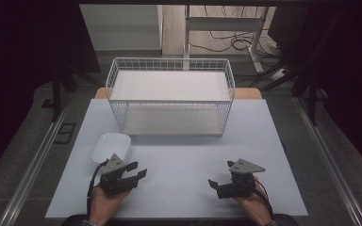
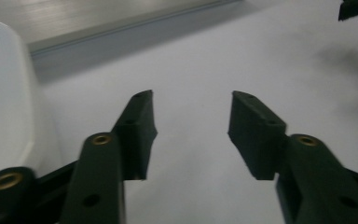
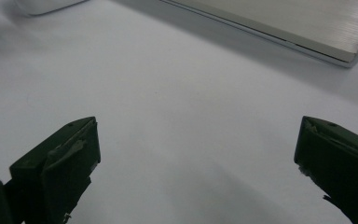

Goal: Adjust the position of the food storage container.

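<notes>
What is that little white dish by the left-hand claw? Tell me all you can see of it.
The white dish is a shallow, rounded-rectangle bowl, smooth and glossy like plastic or glazed ceramic. It looks empty and sits upright on the pale table, near its left edge, in front of the wire basket. The left gripper is just beside it, jaws apart with nothing between them; whether it touches the dish I cannot tell.

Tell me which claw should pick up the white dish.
Left. The left claw sits just in front of the dish, jaws apart and empty. The right claw is across the table, much farther from it.
</notes>
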A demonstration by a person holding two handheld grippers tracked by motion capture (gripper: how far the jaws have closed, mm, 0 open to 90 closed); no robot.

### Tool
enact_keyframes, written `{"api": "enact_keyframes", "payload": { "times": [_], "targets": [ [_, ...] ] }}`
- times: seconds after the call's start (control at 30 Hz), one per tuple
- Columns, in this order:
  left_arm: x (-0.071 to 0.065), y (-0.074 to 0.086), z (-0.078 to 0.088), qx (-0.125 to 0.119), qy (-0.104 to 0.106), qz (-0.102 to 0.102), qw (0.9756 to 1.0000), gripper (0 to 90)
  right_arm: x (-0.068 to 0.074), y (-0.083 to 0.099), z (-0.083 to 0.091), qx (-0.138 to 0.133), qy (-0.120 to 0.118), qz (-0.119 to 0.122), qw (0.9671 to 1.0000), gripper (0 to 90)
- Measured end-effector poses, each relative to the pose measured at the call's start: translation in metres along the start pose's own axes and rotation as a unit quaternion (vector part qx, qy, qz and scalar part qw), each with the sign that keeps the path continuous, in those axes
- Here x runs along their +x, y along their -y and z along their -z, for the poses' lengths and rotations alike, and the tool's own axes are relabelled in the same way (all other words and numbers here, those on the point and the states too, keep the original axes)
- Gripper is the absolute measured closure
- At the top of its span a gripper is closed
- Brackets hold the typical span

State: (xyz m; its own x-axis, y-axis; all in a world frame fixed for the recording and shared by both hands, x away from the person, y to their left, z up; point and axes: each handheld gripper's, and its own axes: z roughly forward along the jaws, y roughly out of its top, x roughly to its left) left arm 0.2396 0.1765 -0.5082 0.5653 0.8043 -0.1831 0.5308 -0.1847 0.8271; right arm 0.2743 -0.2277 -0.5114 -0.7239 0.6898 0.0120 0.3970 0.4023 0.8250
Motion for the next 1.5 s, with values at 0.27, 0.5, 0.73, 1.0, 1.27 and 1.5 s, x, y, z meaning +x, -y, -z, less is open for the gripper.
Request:
{"api": "enact_keyframes", "payload": {
  "times": [0.27,0.5,0.73,1.0,1.27,1.5],
  "targets": [
    [0.021,-0.011,0.008,-0.004,-0.016,0.031,0.9994,80.6,0.005,0.000,-0.003,0.007,-0.003,0.014,0.9999,0.0],
    [0.034,-0.022,0.017,0.004,-0.043,0.007,0.9990,87.3,0.006,-0.001,-0.004,0.011,0.005,0.022,0.9997,0.0],
    [0.065,-0.031,0.023,-0.003,-0.072,0.032,0.9969,89.9,0.007,0.000,-0.006,0.015,0.007,0.029,0.9994,0.0],
    [0.099,-0.038,0.026,-0.009,-0.108,0.059,0.9924,89.9,0.009,0.000,-0.008,0.020,0.003,0.037,0.9991,0.0],
    [0.128,-0.038,0.029,-0.007,-0.149,0.079,0.9857,90.0,0.009,0.000,-0.009,0.021,0.003,0.036,0.9991,0.0],
    [0.149,-0.027,0.027,0.008,-0.177,0.100,0.9790,90.0,0.011,0.001,-0.010,0.023,0.000,0.037,0.9991,0.0]
  ]
}}
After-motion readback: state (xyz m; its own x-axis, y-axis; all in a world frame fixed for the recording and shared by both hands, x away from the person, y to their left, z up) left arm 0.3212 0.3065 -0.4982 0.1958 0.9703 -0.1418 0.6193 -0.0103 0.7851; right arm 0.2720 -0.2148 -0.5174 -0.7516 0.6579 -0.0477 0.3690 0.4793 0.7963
